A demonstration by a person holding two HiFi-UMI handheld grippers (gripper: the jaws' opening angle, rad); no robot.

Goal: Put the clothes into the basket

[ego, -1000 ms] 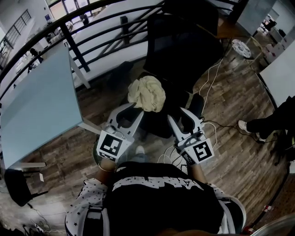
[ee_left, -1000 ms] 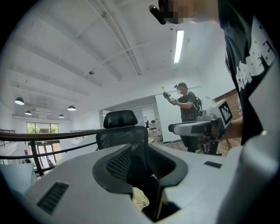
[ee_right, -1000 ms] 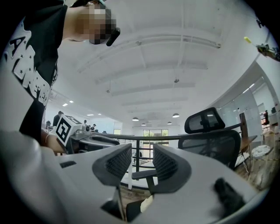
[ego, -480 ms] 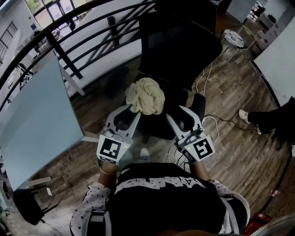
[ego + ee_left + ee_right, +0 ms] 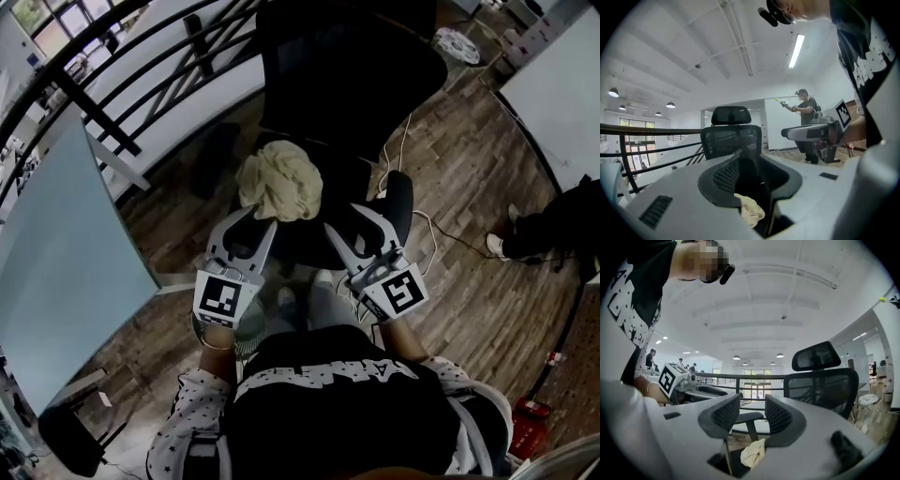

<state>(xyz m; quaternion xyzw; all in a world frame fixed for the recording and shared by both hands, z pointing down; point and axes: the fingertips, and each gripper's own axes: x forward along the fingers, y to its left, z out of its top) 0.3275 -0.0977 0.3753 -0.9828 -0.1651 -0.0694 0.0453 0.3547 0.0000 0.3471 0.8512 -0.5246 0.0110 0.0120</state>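
Observation:
A crumpled cream cloth lies on the seat of a black office chair. My left gripper is at the cloth's near left edge and my right gripper is just off its near right side. Both are open, their jaws have just been opening, and nothing is between them. In the left gripper view the cloth shows low in the gap of the left gripper. In the right gripper view the cloth lies below the right gripper. No basket is in view.
The chair's armrest is beside my right gripper. A black railing and a pale blue tabletop are on the left. Cables trail over the wooden floor on the right, near another person's shoe.
Both grippers have moved forward and lower toward the chair seat, and their jaws stand a little wider. The cloth has stayed where it was on the seat.

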